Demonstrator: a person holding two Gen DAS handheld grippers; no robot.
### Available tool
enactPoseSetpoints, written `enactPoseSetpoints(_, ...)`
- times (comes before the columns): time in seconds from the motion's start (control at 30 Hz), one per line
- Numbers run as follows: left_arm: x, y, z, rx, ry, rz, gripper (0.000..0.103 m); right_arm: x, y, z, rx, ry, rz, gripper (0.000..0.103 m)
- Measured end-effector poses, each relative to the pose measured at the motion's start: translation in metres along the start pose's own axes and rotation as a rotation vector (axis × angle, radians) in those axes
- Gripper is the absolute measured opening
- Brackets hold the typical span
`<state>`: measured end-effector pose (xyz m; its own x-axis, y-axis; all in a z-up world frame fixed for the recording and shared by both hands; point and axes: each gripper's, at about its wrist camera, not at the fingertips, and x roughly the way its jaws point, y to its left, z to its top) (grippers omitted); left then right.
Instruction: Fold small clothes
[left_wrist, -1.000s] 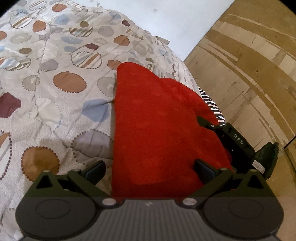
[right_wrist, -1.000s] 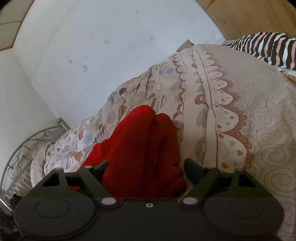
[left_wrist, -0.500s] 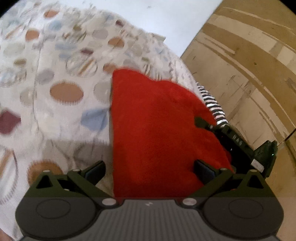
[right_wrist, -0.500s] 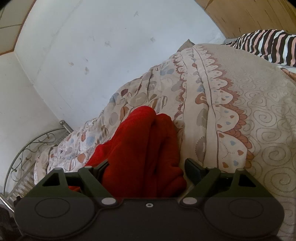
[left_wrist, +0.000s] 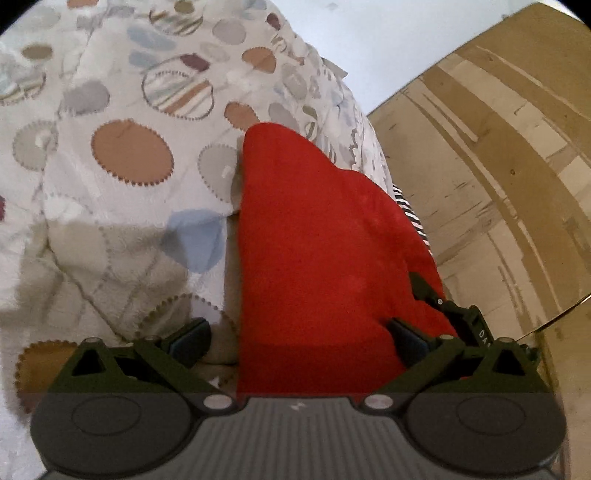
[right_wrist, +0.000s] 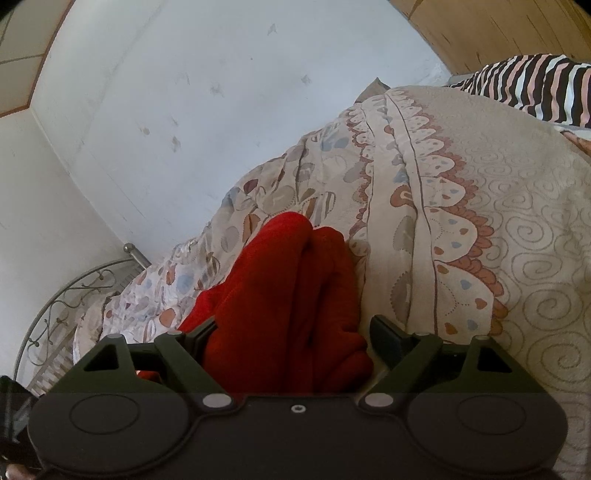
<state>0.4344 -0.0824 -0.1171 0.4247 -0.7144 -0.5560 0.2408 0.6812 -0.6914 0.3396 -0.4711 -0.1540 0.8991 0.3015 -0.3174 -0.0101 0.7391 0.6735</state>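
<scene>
On the left, the patterned quilt (left_wrist: 129, 155) covers the bed, and the red garment (left_wrist: 317, 258) lies on it in a long folded strip. The left gripper (left_wrist: 299, 338) has its jaws wide apart astride the garment's near end, pads not pressing. The right gripper (right_wrist: 291, 334) also stands open around a bunched red fold; its left pad may brush the cloth. A striped cloth (right_wrist: 535, 85) lies far right.

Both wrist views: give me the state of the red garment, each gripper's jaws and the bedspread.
Red garment: lying bunched and folded on the bedspread, not gripped.
Left gripper: jaws open, straddling the garment's near edge.
Right gripper: jaws open around the garment.
Bedspread: rumpled.
</scene>
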Motion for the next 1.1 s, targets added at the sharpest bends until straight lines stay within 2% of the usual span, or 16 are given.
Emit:
enactPoseSetpoints(0.23,0.009,0.001,0.006,0.002,0.036,-0.005,0.103,0.003,0.004,0.001,-0.013,0.016,-0.013,0.087)
enactPoseSetpoints(0.3,0.009,-0.001,0.004,0.007,0.029,0.002,0.103,0.003,0.005,0.002,-0.010,0.019,-0.017,0.085)
enactPoseSetpoints(0.33,0.009,-0.002,0.004,0.013,0.028,0.007,0.102,0.003,0.006,0.002,-0.009,0.021,-0.022,0.080)
enactPoseSetpoints(0.37,0.008,-0.005,0.004,0.023,0.028,0.014,0.101,0.003,0.006,0.002,-0.005,0.026,-0.021,0.076)
enactPoseSetpoints(0.47,0.007,-0.008,0.004,0.048,0.034,-0.011,0.087,0.003,0.005,0.002,0.013,0.038,-0.022,0.069)
enactPoseSetpoints(0.67,0.018,0.004,0.006,-0.033,0.078,-0.088,0.084,0.006,0.012,0.003,0.011,0.070,-0.050,0.069)
enactPoseSetpoints(0.7,0.018,0.005,0.007,-0.036,0.079,-0.088,0.080,0.005,0.013,0.003,0.016,0.068,-0.054,0.068)
enactPoseSetpoints(0.77,0.015,-0.001,0.008,-0.014,0.066,-0.075,0.074,0.003,0.016,0.002,0.030,0.051,-0.058,0.057)
enactPoseSetpoints(0.87,0.008,-0.013,0.009,0.031,0.049,-0.052,0.066,-0.003,0.030,0.000,-0.004,-0.002,-0.078,0.051)
enactPoseSetpoints(0.97,-0.003,-0.021,0.016,0.067,0.027,-0.056,0.061,-0.006,0.053,-0.002,-0.108,-0.046,-0.094,0.048)
enactPoseSetpoints(1.1,-0.022,-0.024,0.032,0.084,-0.016,-0.050,0.060,0.002,0.075,0.006,-0.111,-0.075,-0.010,0.047)
